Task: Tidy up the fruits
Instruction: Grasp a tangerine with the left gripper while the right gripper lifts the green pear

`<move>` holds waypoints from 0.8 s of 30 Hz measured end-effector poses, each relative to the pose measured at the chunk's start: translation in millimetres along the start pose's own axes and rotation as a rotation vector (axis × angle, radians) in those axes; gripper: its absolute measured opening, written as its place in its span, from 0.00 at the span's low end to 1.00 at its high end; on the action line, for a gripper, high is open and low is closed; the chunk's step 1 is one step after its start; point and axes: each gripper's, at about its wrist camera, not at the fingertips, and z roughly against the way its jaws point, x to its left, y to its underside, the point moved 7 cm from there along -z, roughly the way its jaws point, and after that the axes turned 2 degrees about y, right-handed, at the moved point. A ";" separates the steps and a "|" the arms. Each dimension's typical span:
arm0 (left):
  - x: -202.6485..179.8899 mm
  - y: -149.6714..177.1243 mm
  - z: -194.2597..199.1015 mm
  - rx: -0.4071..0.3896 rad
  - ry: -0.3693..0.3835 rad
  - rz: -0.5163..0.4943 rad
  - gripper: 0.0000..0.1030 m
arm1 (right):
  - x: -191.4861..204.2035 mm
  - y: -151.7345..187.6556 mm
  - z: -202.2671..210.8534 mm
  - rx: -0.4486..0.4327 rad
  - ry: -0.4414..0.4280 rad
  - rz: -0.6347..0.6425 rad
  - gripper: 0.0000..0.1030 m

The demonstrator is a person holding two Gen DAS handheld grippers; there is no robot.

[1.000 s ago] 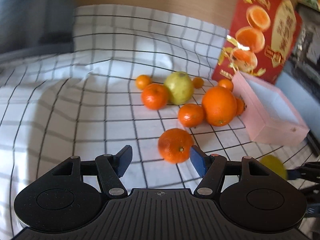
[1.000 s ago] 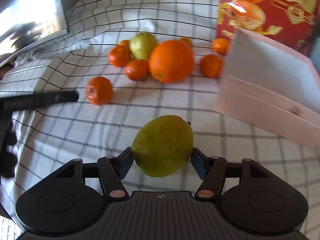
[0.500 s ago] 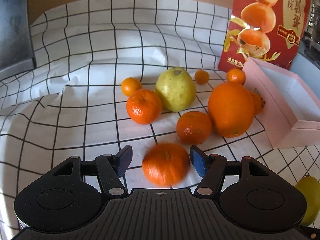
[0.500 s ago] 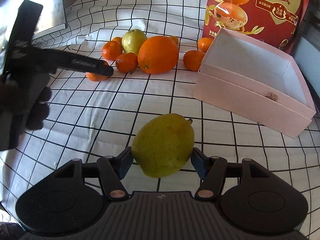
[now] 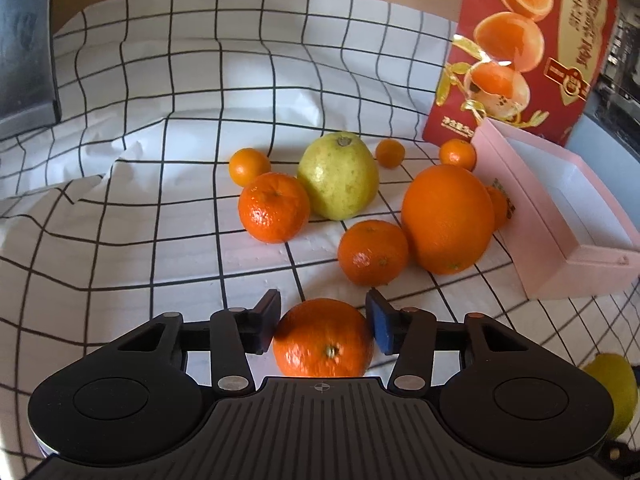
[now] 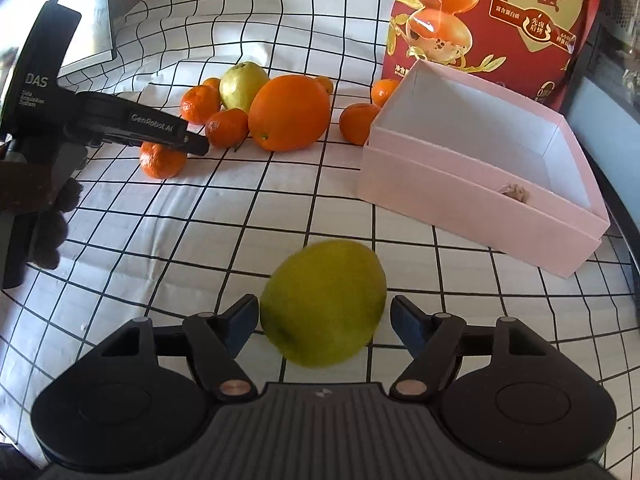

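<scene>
My left gripper [image 5: 323,326] is shut on a mandarin [image 5: 323,338] on the checked cloth; it also shows in the right wrist view [image 6: 162,160] under the left gripper's fingers [image 6: 176,140]. My right gripper [image 6: 322,318] is open, and a green lemon [image 6: 324,302] sits blurred between its jaws with a gap at the right pad. Beyond lie a large orange [image 5: 448,218], a yellow-green pear [image 5: 340,176] and several small mandarins, one of them just behind the left gripper [image 5: 372,252].
An open pink box [image 6: 480,168] stands at the right, with a small object inside [image 6: 514,192]. A red printed bag [image 6: 492,20] stands behind it. A dark screen [image 5: 24,48] is at far left. The cloth is wrinkled at the left.
My left gripper moved in around the near mandarin and closed on it. My right gripper opened off the green lemon, which now looks blurred between the jaws.
</scene>
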 end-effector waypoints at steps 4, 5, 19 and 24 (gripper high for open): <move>-6.0 10.0 18.0 -0.006 0.006 -0.007 0.49 | -0.4 -1.2 -2.2 -0.002 -0.007 0.002 0.73; -6.2 12.9 23.7 -0.005 0.016 0.002 0.48 | 0.0 -1.6 -2.7 -0.002 -0.008 0.002 0.74; -14.9 37.7 63.2 0.003 0.005 0.015 0.16 | 5.3 -2.5 -15.3 0.004 -0.047 -0.011 0.76; -8.4 41.5 57.4 0.014 -0.052 -0.004 0.19 | 3.8 2.7 -14.6 0.005 -0.038 -0.014 0.76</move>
